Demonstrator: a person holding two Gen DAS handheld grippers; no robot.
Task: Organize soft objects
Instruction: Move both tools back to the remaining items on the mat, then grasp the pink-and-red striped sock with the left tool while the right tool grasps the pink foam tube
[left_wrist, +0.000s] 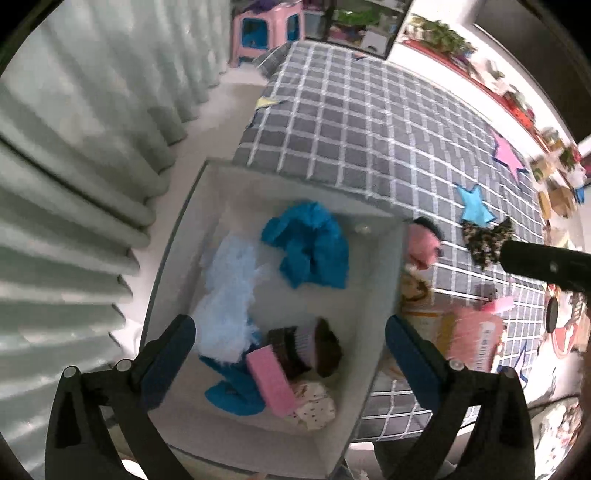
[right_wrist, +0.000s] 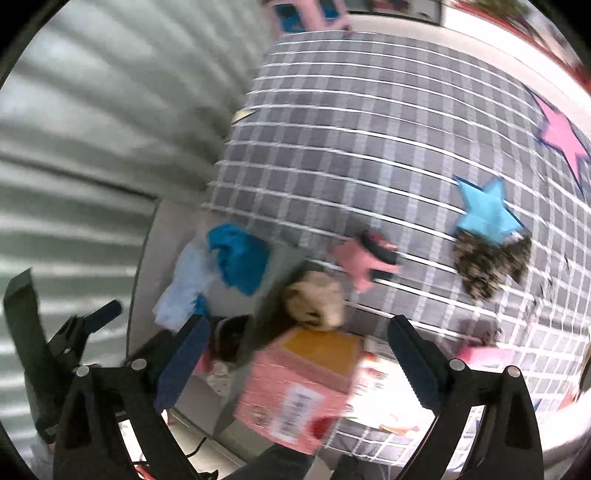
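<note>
Left hand-held gripper (left_wrist: 290, 349): gaping empty over white box (left_wrist: 192, 236). Right hand-held gripper (right_wrist: 295, 356): gaping empty above pink carton (right_wrist: 295, 384). Grey checked bed (left_wrist: 369, 140) adjoining; curtain (left_wrist: 74, 147) hanging behind. Blue cloth (left_wrist: 308, 249), fluffy cloth (left_wrist: 225, 284) lying crumpled in box.

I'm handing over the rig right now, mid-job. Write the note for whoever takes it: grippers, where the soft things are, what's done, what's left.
Left gripper: open, empty, hanging above the white bin.
Right gripper: open, empty, over the bed's edge beside the bin.
Done: blue cloth, pale fluffy piece, striped brown item and dotted cloth are in the bin.
Left: pink plush, tan plush and leopard-print piece still lie on the checked bedspread.
</note>
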